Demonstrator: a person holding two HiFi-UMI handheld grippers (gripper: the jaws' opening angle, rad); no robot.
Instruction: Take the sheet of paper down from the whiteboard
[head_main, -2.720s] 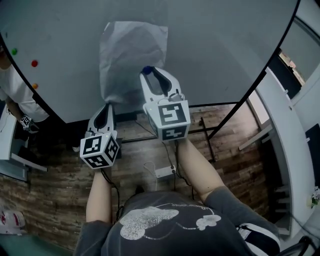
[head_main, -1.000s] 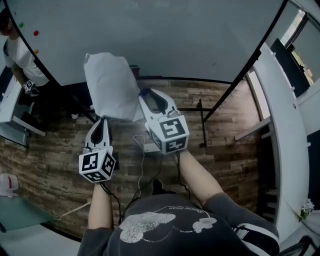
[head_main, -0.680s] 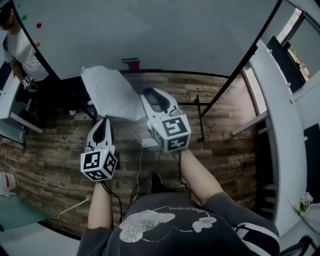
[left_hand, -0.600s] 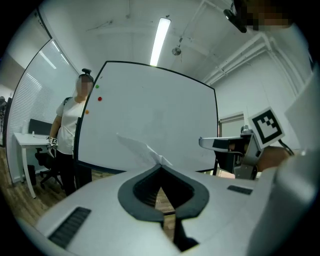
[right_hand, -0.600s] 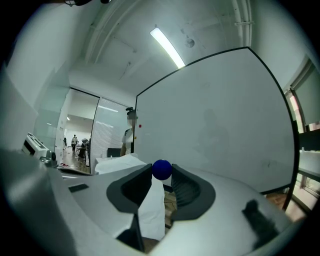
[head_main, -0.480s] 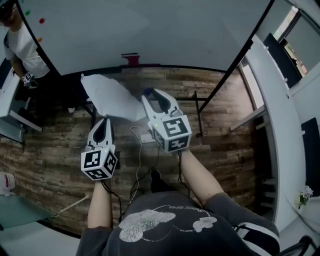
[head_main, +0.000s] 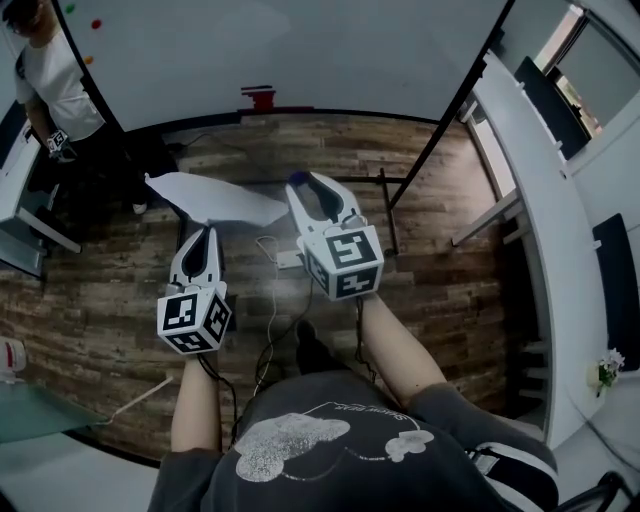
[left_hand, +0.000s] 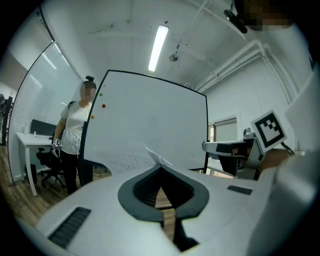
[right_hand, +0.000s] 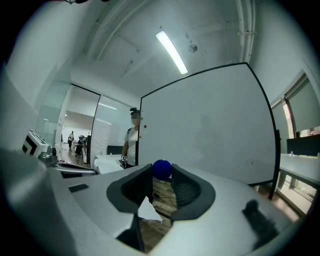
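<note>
The white sheet of paper is off the whiteboard and floats nearly flat over the wooden floor. My left gripper is shut on its near edge. In the left gripper view the sheet runs left from the closed tips of the left gripper. My right gripper, just right of the sheet, is shut on a small round blue magnet. In the right gripper view the magnet sits between the tips of the right gripper, and a bit of paper shows below.
A person in a white shirt stands at the whiteboard's left end, beside a desk. Small coloured magnets stick to the board there. A cable and a power strip lie on the floor below the grippers. White shelves run along the right.
The sheet has come off the whiteboard and dropped from upright to almost flat. Both grippers have drawn back from the board with sheet and magnet.
</note>
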